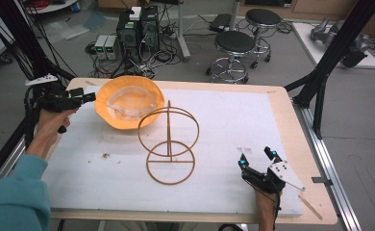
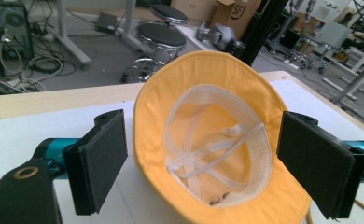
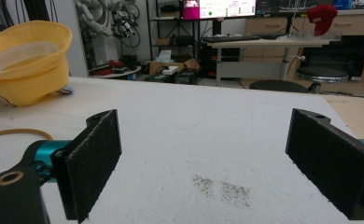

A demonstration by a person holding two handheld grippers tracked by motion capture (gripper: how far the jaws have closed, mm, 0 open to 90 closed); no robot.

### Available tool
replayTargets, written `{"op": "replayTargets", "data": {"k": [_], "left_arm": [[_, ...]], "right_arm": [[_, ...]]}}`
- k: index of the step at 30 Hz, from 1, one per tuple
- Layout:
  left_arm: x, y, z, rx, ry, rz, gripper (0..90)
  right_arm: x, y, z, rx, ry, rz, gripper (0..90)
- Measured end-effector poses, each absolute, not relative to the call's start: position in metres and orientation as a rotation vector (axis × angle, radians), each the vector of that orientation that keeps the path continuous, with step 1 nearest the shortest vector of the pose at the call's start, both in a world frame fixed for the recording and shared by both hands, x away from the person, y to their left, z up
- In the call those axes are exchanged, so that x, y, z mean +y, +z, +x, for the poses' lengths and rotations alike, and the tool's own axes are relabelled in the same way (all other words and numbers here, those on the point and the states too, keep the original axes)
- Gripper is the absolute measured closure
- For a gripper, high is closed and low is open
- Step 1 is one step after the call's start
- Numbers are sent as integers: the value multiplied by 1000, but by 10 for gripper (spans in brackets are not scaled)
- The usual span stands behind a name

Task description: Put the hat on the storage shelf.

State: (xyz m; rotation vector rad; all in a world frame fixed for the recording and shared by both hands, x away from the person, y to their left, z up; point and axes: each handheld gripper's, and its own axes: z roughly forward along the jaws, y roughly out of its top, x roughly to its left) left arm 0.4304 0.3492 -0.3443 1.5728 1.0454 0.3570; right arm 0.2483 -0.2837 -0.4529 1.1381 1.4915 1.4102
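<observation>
Yellow hat (image 1: 128, 102) upside down, opening up, beside left tongs (image 1: 87, 97).

We see a grey floor (image 1: 358, 120) beyond the worktop (image 1: 281, 103), two black round stools (image 1: 235, 43) on chrome bases, computer towers (image 1: 138, 26) amid tangled cables, and black frame struts (image 1: 330, 57) at both sides

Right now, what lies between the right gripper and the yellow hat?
In the high view, the wire stand rises between the right gripper and the yellow hat.
</observation>
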Motion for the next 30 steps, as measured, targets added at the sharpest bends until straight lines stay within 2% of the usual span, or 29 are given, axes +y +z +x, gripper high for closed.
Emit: {"op": "replayTargets", "data": {"k": [4,19,24,30], "left_arm": [[348,-346,452,1054,308,1583,196],[345,-351,505,1117,207,1706,214],[347,-360,511,1134,137,1719,295],[344,-364,514,1147,112,1736,385]], "right_arm": [[-284,-453,249,1494,1407,1136,93],[-283,-453,249,1494,1407,1135,93],[-283,-453,249,1492,1405,1133,93],[-283,-453,248,1489,1405,1141,93]]}}
